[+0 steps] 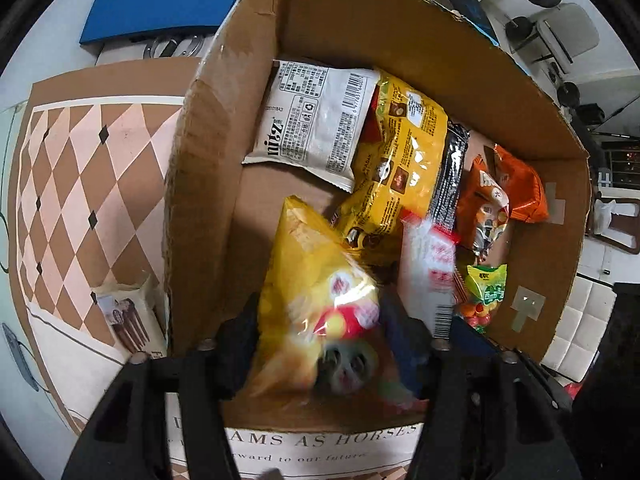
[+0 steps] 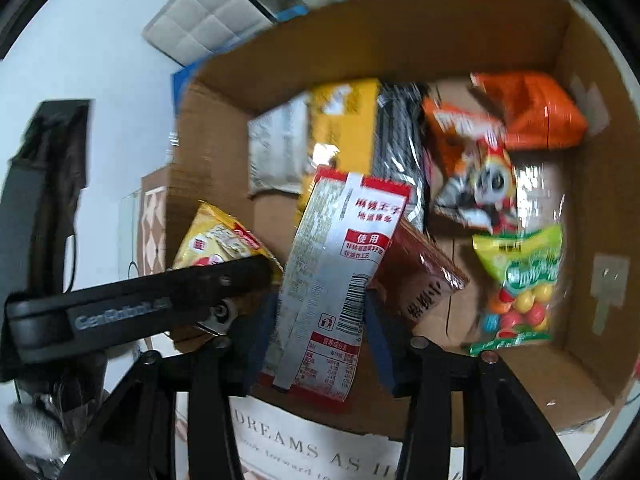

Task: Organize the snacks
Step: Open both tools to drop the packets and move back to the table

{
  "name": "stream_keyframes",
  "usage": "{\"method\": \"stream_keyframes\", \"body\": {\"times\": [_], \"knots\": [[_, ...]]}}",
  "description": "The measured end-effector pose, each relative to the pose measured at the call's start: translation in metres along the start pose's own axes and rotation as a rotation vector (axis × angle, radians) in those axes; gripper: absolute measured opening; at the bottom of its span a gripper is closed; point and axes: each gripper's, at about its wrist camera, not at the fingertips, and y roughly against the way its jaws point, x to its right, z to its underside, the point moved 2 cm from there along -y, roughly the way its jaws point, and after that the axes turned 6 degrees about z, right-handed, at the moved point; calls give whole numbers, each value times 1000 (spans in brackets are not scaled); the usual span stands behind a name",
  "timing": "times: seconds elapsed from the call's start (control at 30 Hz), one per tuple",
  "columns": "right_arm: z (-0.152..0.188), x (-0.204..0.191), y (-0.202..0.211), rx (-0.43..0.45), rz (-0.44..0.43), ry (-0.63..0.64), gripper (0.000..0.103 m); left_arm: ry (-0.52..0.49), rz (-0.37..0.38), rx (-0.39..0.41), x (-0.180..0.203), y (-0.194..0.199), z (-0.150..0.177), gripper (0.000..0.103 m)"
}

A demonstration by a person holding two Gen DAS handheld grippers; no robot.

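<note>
The landmark is the open brown cardboard box (image 1: 224,200) standing on the worktop (image 1: 72,160), which carries a brown and pink diamond-pattern cloth. Both hand-held grippers point down into this box.

The left hand-held gripper (image 1: 320,344) has a yellow crinkly plastic snack bag (image 1: 316,296) between its blue pads, at the near wall of the box. The jaws stand apart and I see a gap at the sides of the bag, so I judge that the pads do not press on it. The right hand-held gripper (image 2: 320,320) has a white and red flat foil packet (image 2: 340,264) between its fingers, near the middle of the box. Its jaws are also apart, and the packet looks loose.

More snacks lie on the box floor: a white packet with a barcode (image 1: 312,124) and a yellow foil bag (image 1: 400,160) toward the far wall, an orange bag (image 1: 516,188) in the far right corner, and a clear bag of coloured candy balls (image 2: 516,292) by the right wall.

All these bags are light, soft and a little slippery, and the chips inside can break. It is better to take them by the sealed flat edge, not the puffed middle.
</note>
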Motion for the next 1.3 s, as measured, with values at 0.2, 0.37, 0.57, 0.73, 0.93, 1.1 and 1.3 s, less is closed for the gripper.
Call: {"method": "stream_keyframes", "body": {"times": [0.2, 0.37, 0.57, 0.73, 0.93, 1.1, 1.3], "knots": [[-1, -1, -7, -19, 43, 24, 92, -20, -10, 30, 1, 5, -2, 87], [0, 0, 2, 0, 89, 33, 92, -38, -20, 52, 4, 14, 1, 88], [10, 8, 27, 90, 221, 53, 93, -80, -39, 124, 14, 32, 19, 88], [22, 19, 59, 167, 288, 60, 94, -135, -89, 241, 22, 53, 45, 88], [46, 19, 100, 275, 301, 70, 95, -166, -129, 398, 27, 79, 81, 88], [69, 21, 119, 334, 326, 55, 96, -176, -152, 499, 25, 95, 112, 88], [93, 27, 133, 356, 273, 19, 96, -154, -166, 563, 19, 102, 139, 88]]}}
